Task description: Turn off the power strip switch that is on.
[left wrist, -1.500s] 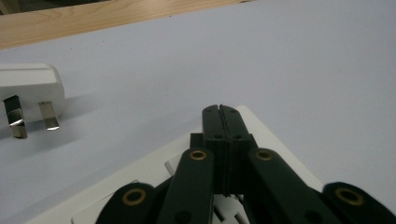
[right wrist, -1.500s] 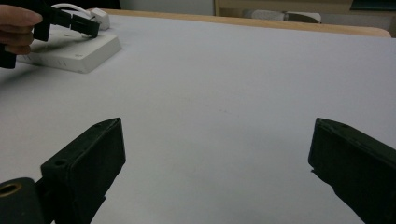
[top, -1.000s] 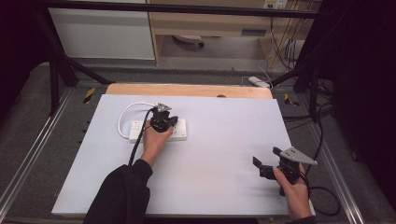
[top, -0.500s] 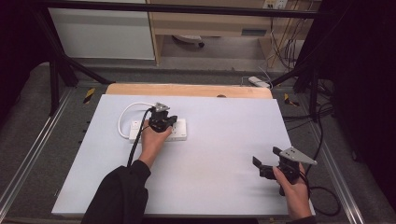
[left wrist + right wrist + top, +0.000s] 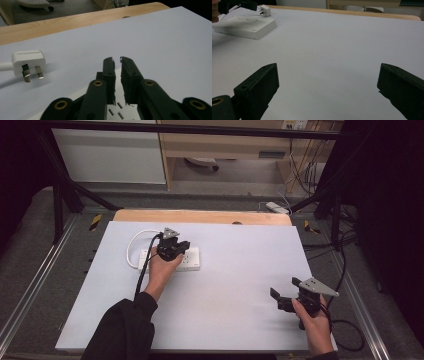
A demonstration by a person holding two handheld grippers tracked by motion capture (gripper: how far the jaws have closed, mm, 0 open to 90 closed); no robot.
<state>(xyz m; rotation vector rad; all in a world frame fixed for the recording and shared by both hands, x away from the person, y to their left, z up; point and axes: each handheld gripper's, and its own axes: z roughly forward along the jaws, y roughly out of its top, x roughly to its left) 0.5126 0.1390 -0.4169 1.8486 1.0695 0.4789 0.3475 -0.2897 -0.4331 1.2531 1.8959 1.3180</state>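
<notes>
While the white plug [image 5: 28, 60] lies on its side toward the tabletop's far left, its cable [image 5: 134, 246] loops beside the white power strip [image 5: 189, 260]. Over that strip hovers the left gripper [image 5: 117, 59], jaws nearly closed with a thin gap, gripping nothing. Near the tabletop's [image 5: 240, 270] front right corner, the right gripper [image 5: 280, 298] rests with jaws spread wide, empty.
</notes>
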